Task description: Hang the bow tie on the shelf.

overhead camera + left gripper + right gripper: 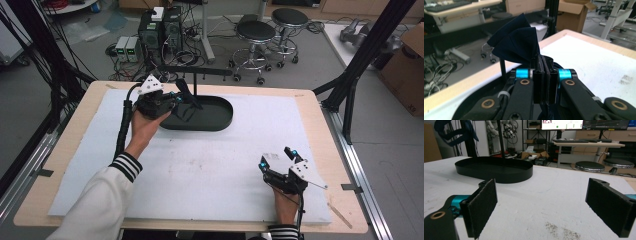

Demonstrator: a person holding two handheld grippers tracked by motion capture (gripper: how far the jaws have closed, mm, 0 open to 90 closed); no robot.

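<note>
A dark navy cloth (516,45) sticks up in folds from between the jaws of my left gripper (543,60), which is shut on it. In the high view the left gripper (175,97) hangs over the left end of a black oval tray (220,120), with the cloth (184,89) beside a thin black rack post (195,85). My right gripper (276,157) rests on the white mat near the front right corner. In the right gripper view the right gripper (544,205) stands open with nothing between its pads, and the tray (496,173) lies ahead of it.
A horizontal black bar (200,71) tops the rack post above the tray. The white mat (225,165) covers most of the wooden table (330,145). A black frame strut (350,100) stands at the table's right edge. Stools (255,35) and computers (160,30) are on the floor beyond.
</note>
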